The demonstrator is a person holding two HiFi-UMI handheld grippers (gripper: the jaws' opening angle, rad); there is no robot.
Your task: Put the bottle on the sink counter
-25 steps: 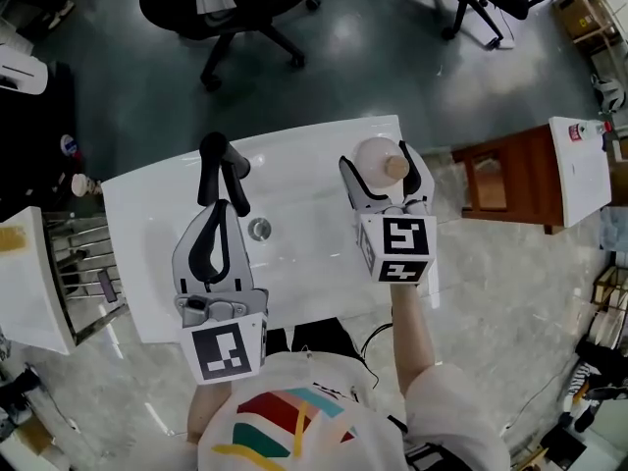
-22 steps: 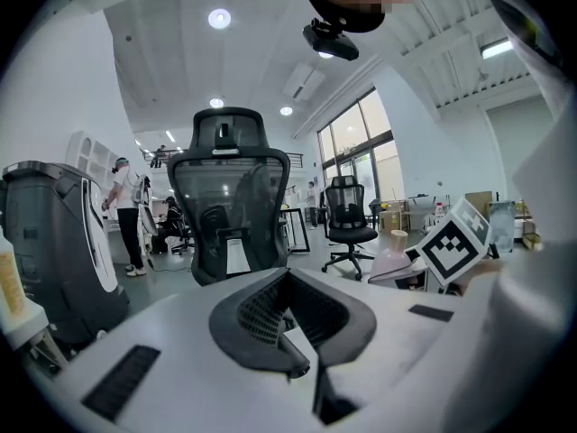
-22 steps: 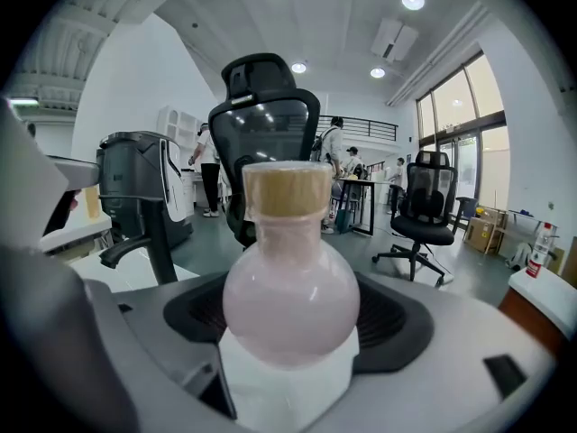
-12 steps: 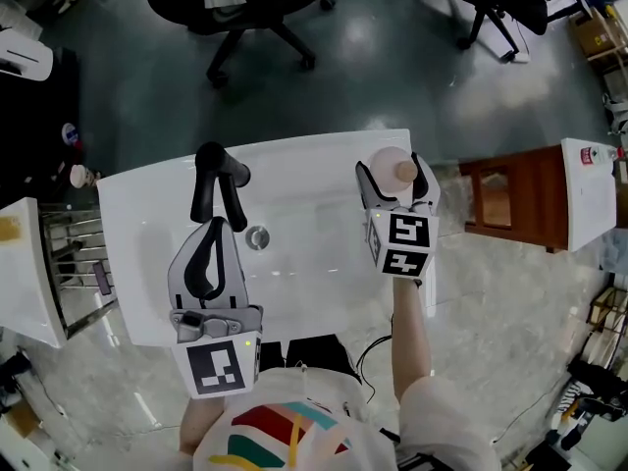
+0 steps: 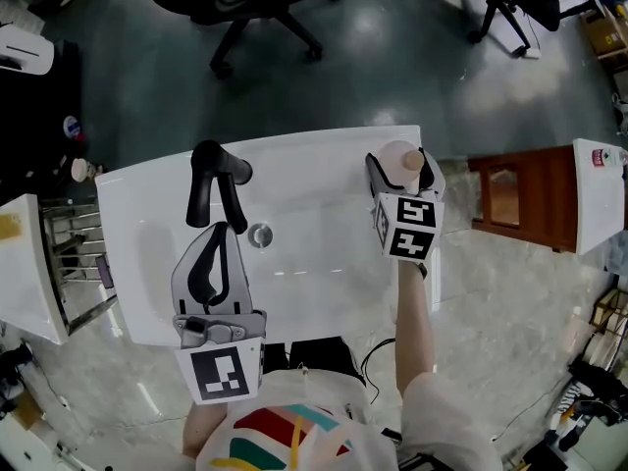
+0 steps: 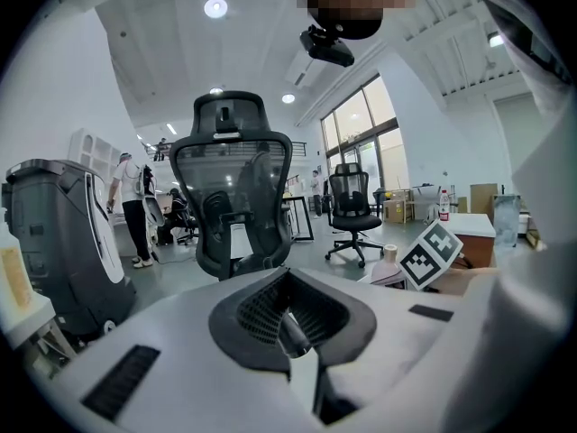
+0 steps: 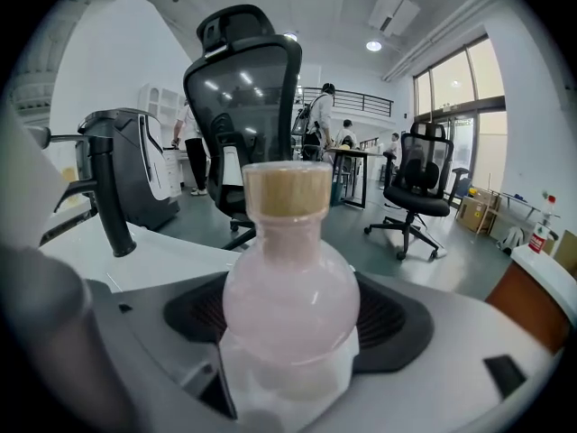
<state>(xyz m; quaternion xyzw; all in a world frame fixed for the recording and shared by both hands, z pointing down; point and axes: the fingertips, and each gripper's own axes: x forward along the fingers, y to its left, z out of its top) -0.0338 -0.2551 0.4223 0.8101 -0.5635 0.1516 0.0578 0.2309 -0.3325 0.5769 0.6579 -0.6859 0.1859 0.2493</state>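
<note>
Squarely inside right gripper [image 5: 398, 169], bottle [image 7: 290, 296], seemingly above sink counter [image 5: 314, 170]

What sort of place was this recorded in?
Probably an open-plan office or lab rather than a home bathroom: rolling office chairs stand on a polished floor, a white sink counter with a black faucet sits among them, and tall windows show behind.

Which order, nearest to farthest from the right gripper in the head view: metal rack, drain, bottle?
1. bottle, held in the right gripper.
2. drain, mid-basin, to its left.
3. metal rack, at the far left.
</note>
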